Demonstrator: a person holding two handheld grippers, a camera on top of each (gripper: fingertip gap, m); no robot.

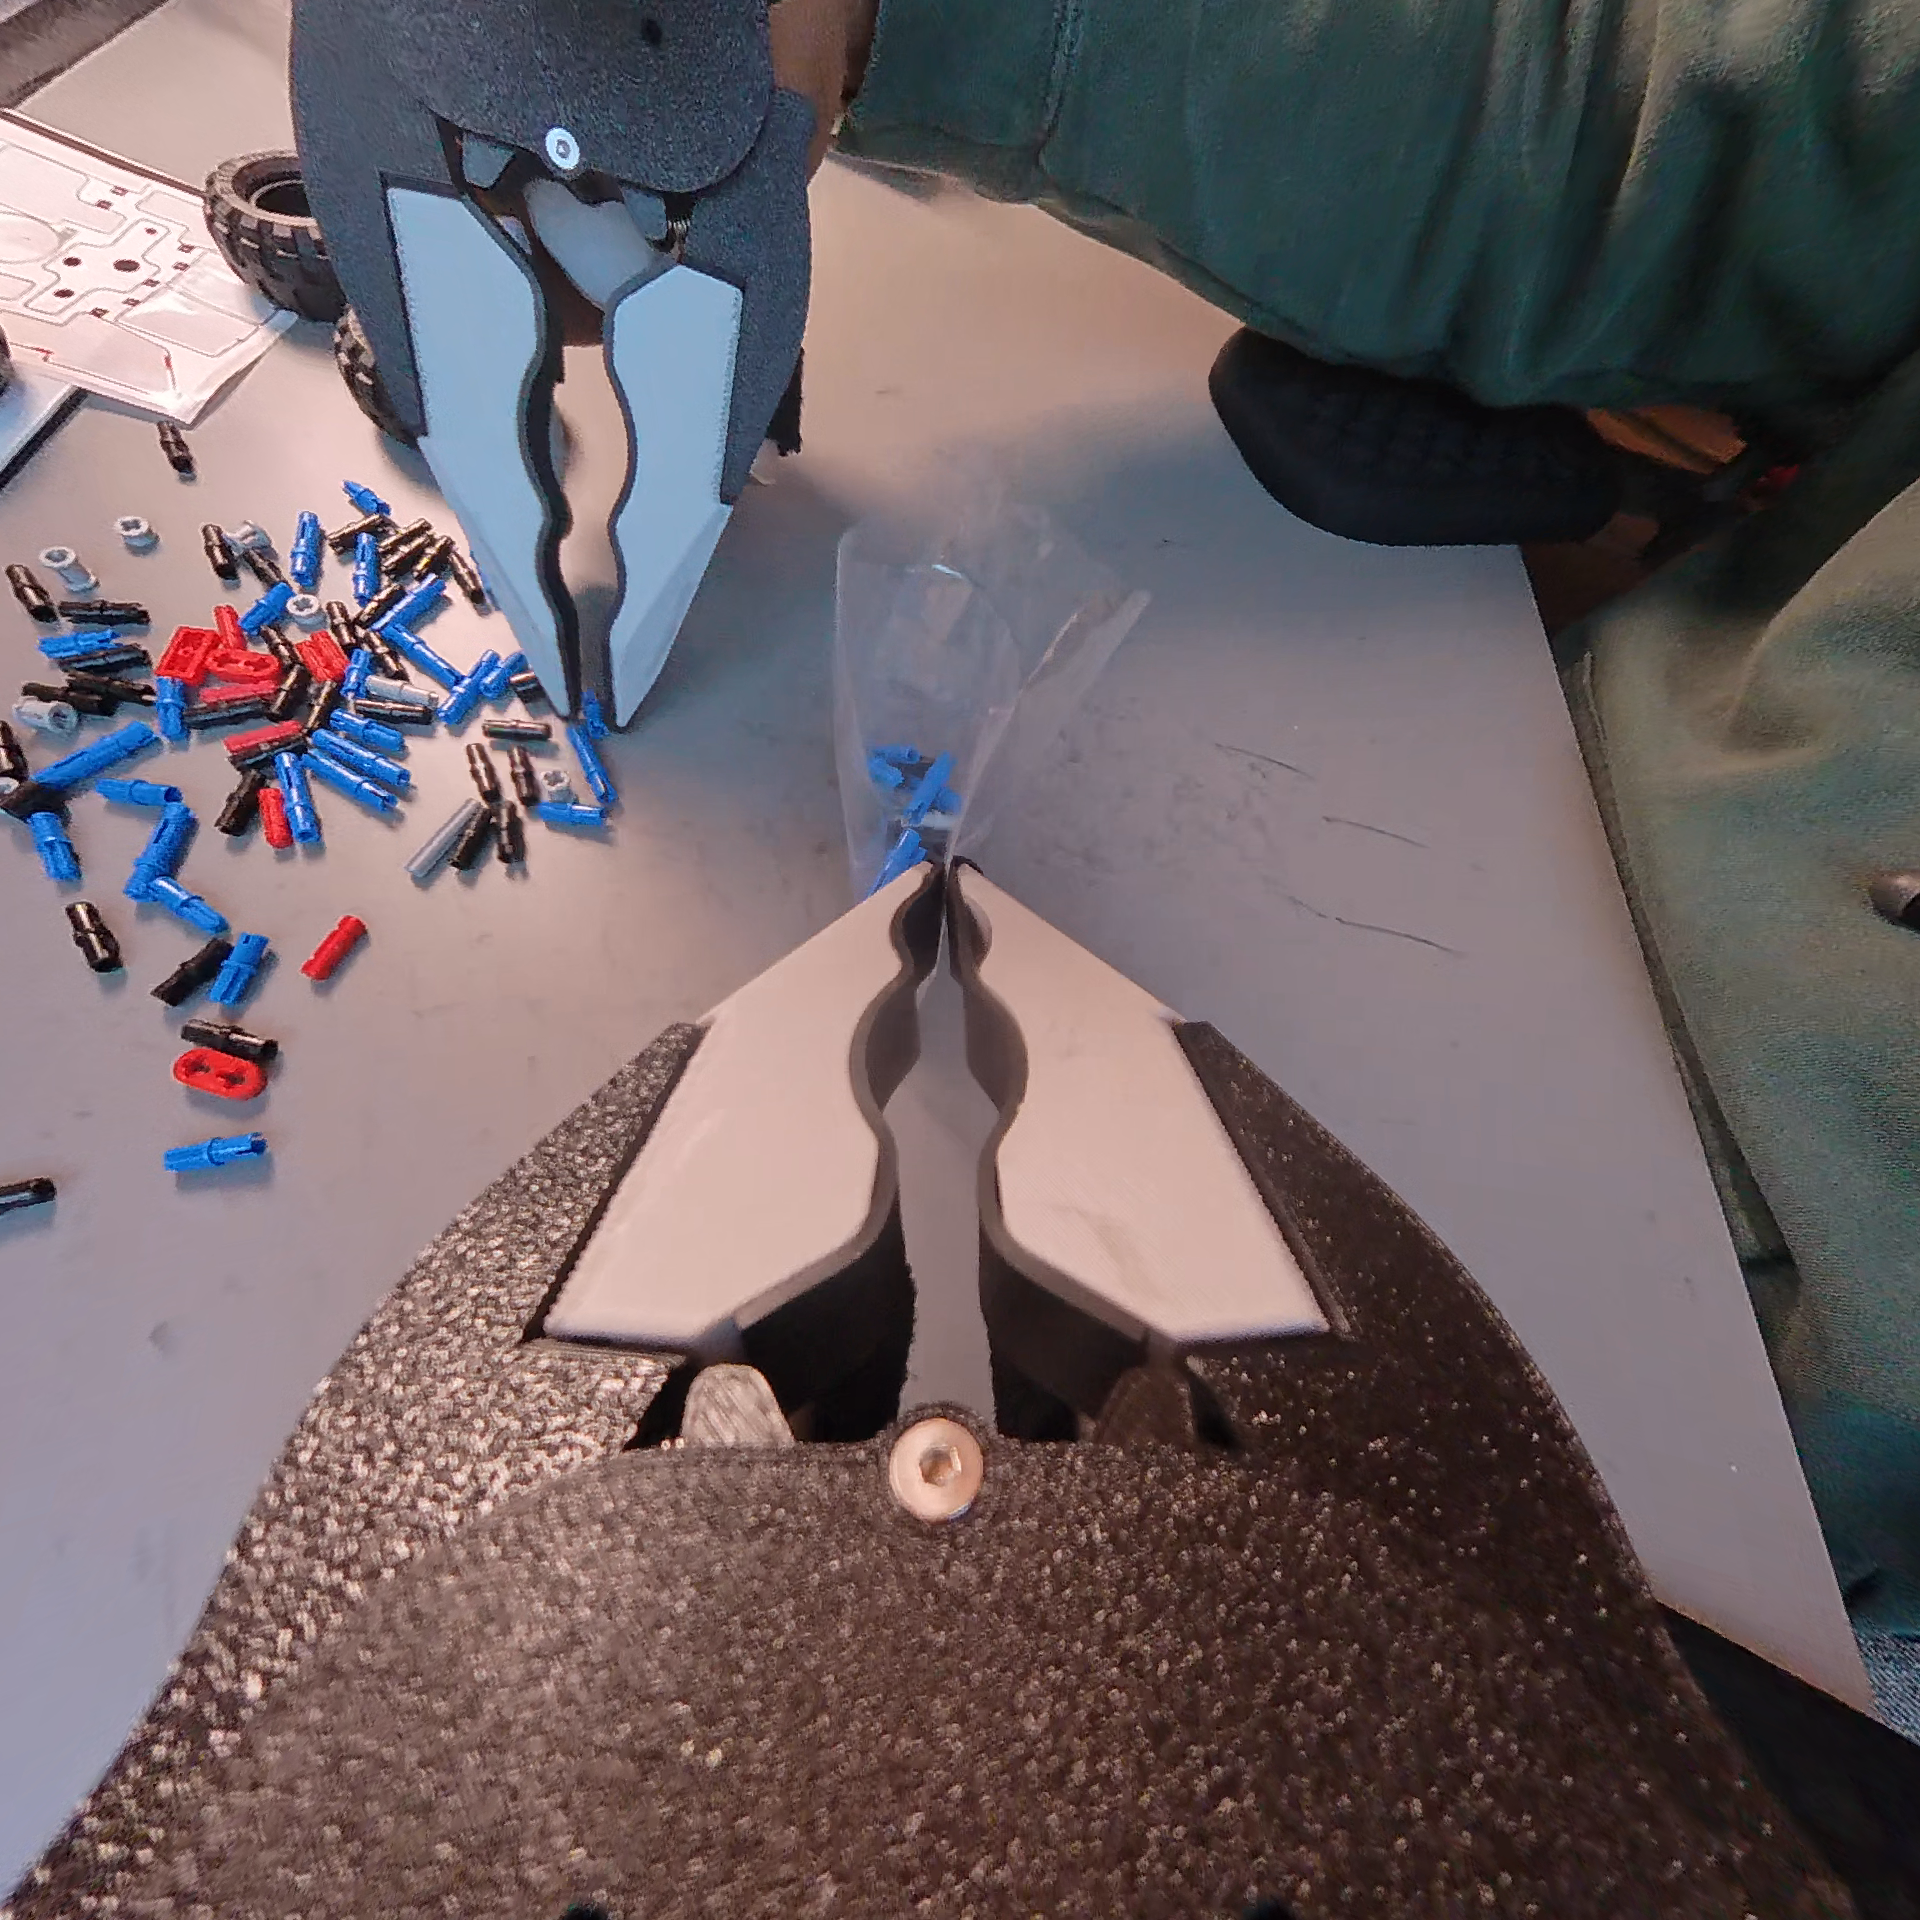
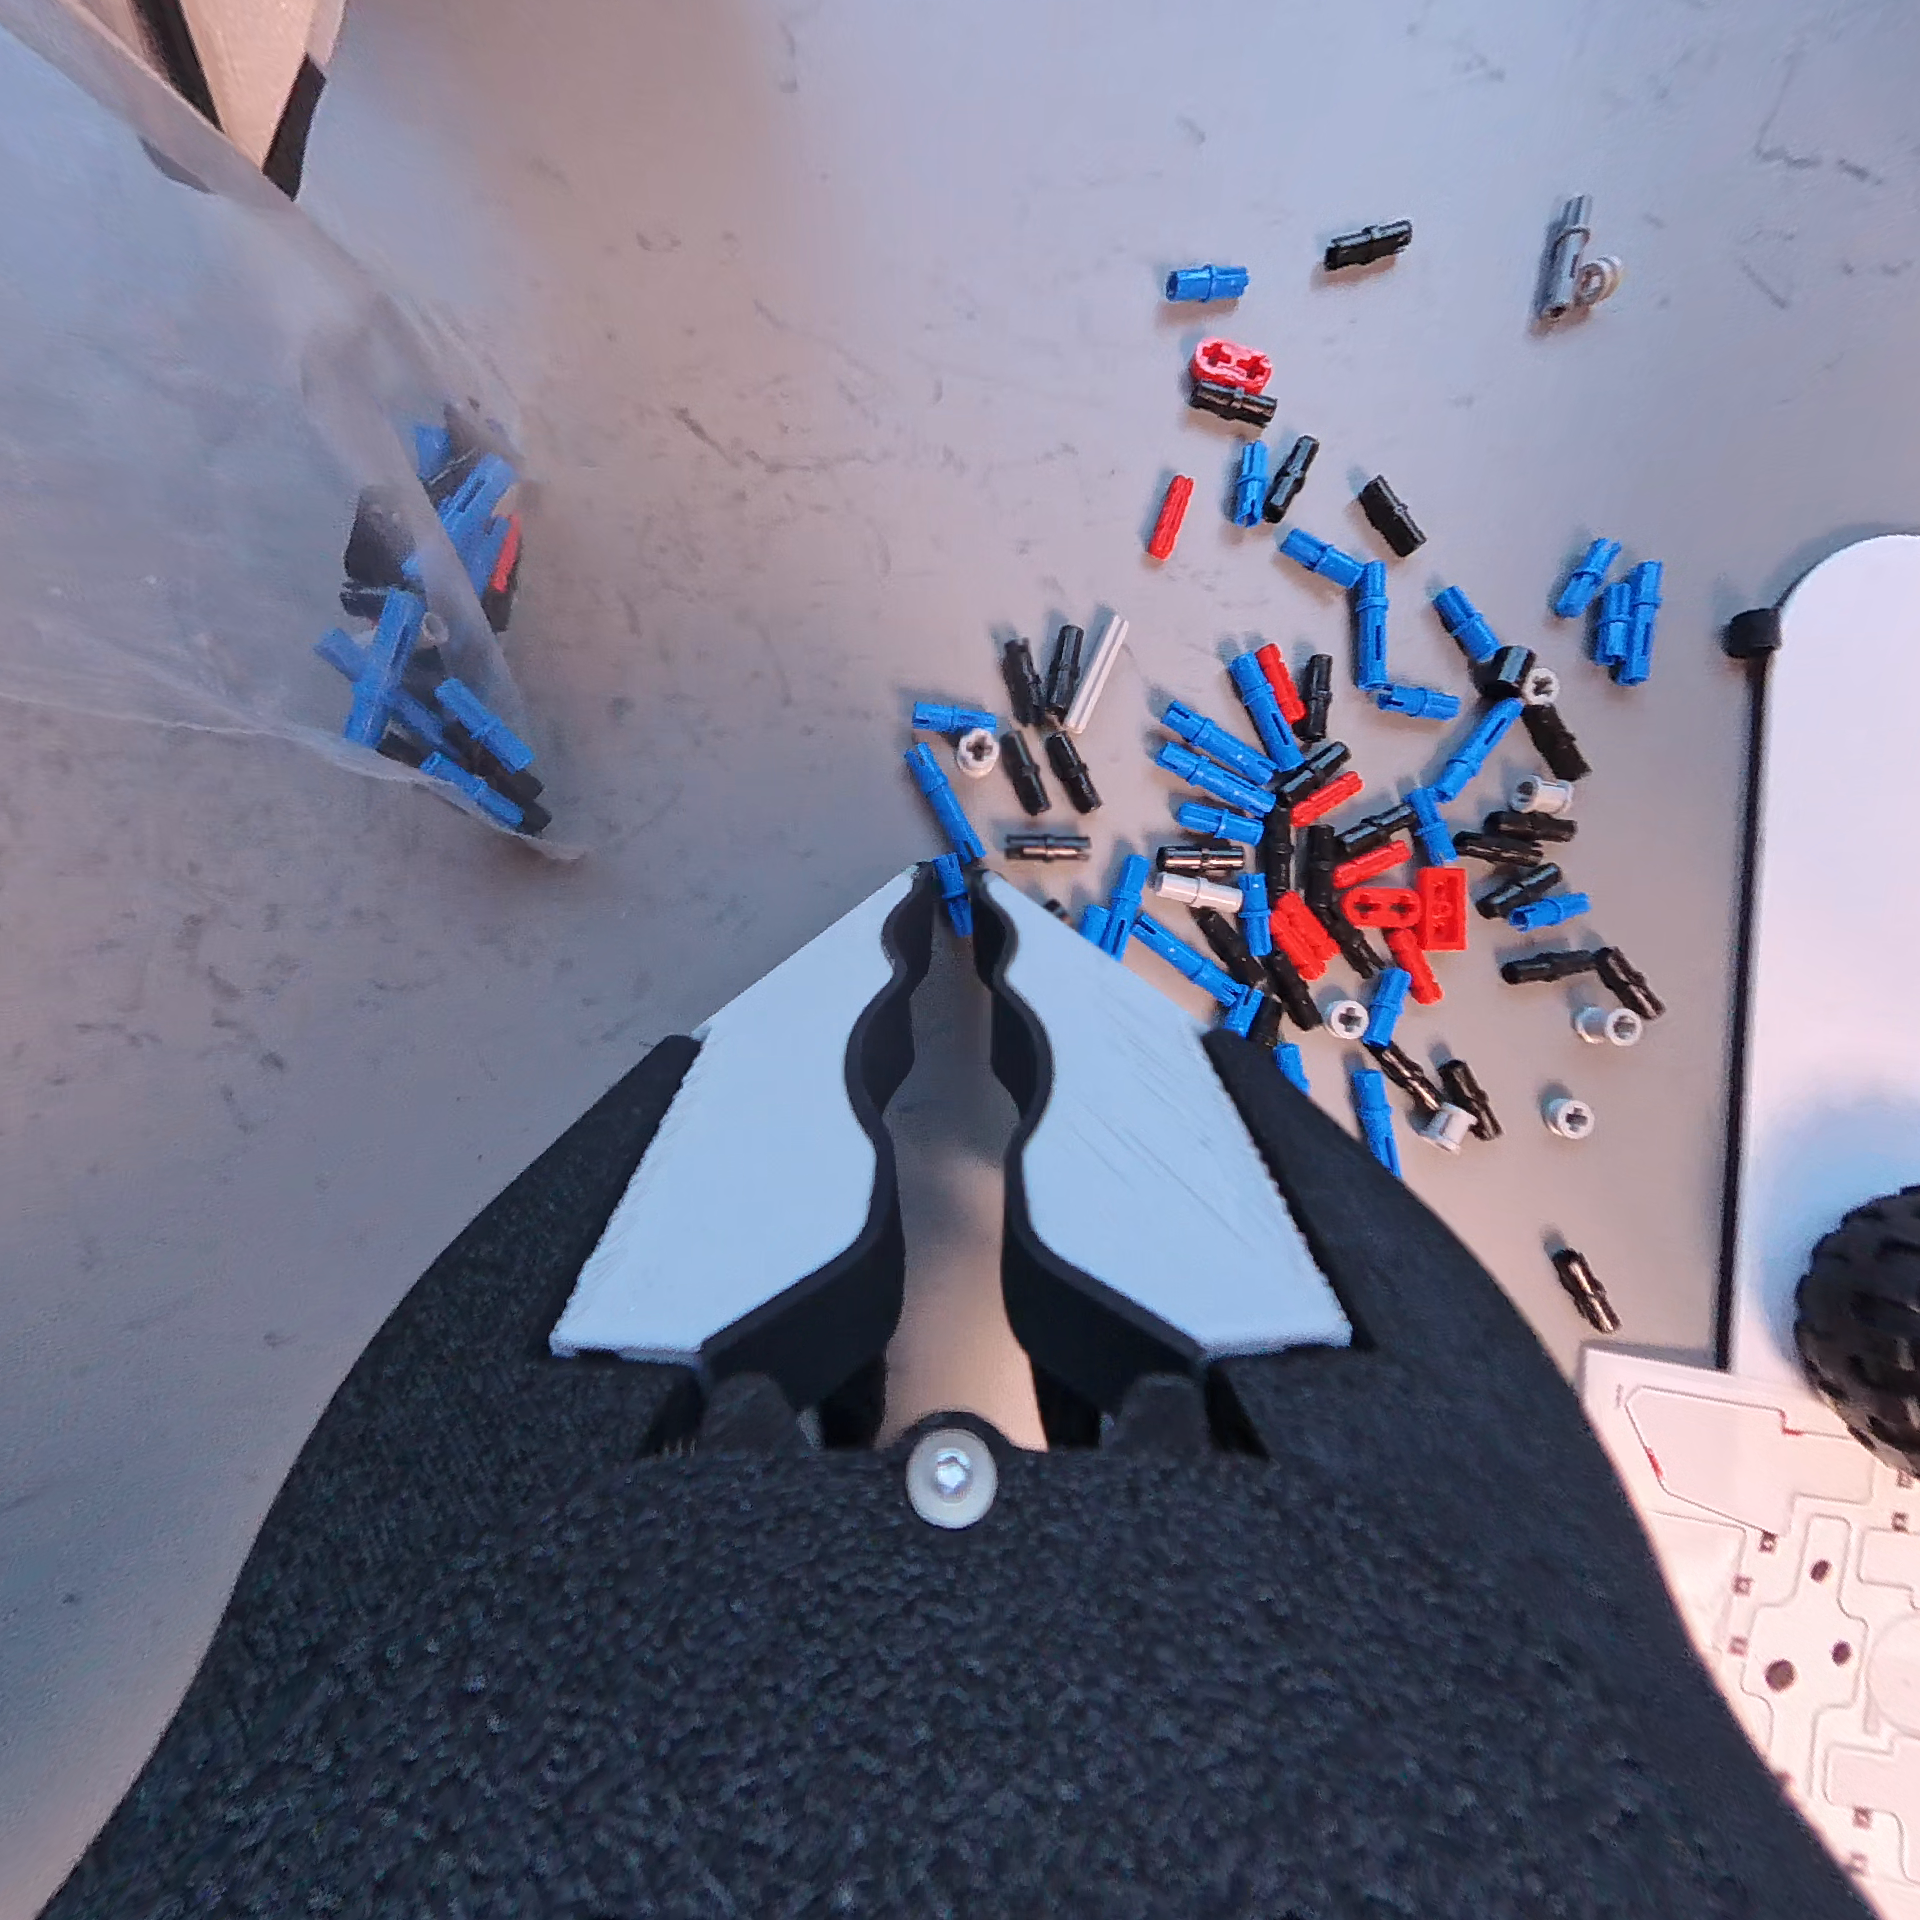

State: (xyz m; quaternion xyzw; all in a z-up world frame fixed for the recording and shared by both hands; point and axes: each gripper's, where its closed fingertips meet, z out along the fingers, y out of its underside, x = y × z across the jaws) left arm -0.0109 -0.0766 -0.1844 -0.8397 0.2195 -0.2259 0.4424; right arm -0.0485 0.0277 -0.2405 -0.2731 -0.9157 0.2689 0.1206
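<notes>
Claw on the right [image 2: 951, 883] pinches one small blue pin [image 2: 953, 891] at the near edge of the scattered pins [image 2: 1340, 831], its long axis running roughly along the fingers; we see the left claw [image 1: 943, 871] shut on the clear plastic bag [image 1: 935, 675], which hangs well apart to the right claw's left, more pins inside. Beneath lies our scuffed grey desk [image 2: 727, 416], with a knobbly black tyre [image 2: 1865, 1320], a white printed sheet [image 2: 1766, 1558] and a green sleeve [image 1: 1351, 156]

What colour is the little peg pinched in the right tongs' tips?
Blue: a small blue plastic peg between the right tongs, clearest in the right wrist view.
</notes>
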